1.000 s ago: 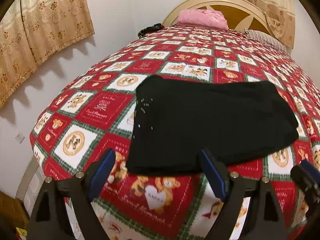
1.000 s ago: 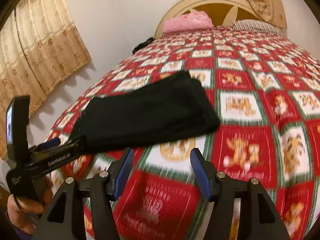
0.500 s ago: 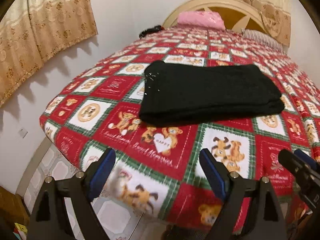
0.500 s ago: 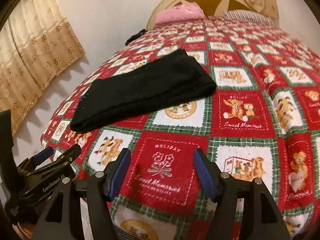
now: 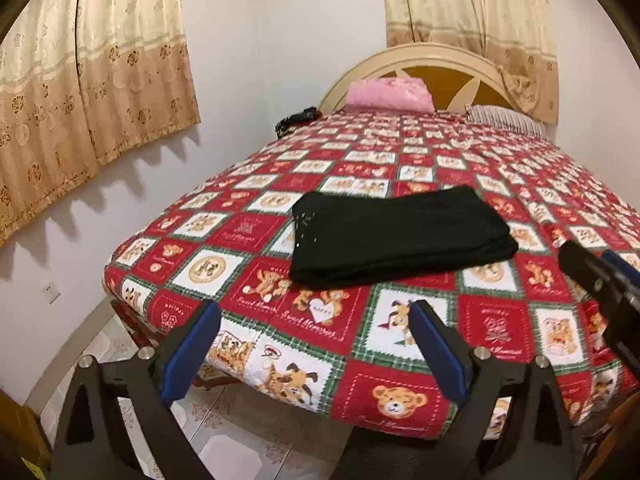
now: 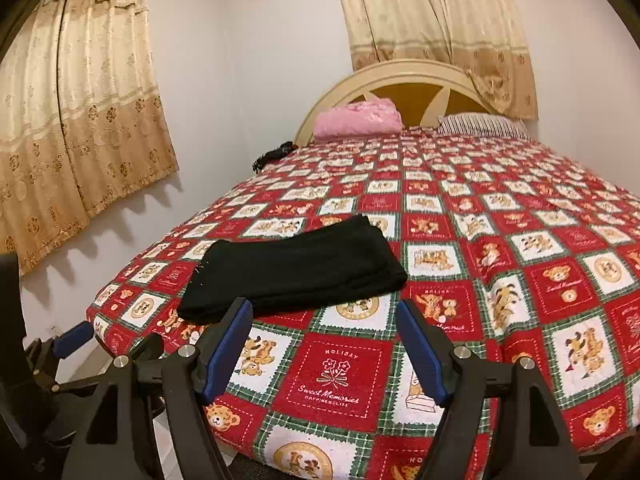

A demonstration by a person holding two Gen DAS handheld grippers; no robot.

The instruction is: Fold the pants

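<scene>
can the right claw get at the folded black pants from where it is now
Probably yes: the right claw is open, holds nothing, and only bare bedspread lies between it and the black pants, though it is off the cloth.

Bedroom with a bed under a red, white and green teddy-bear quilt.

Beige floral curtains hang at upper left of the frame and again at upper right, over white walls. A cream arched headboard stands at the far end; before it lie a pink bundle and, to its right, a striped pillow. A dark item sits at the quilt's far left edge. Patterned floor tiles show at lower left.
</scene>
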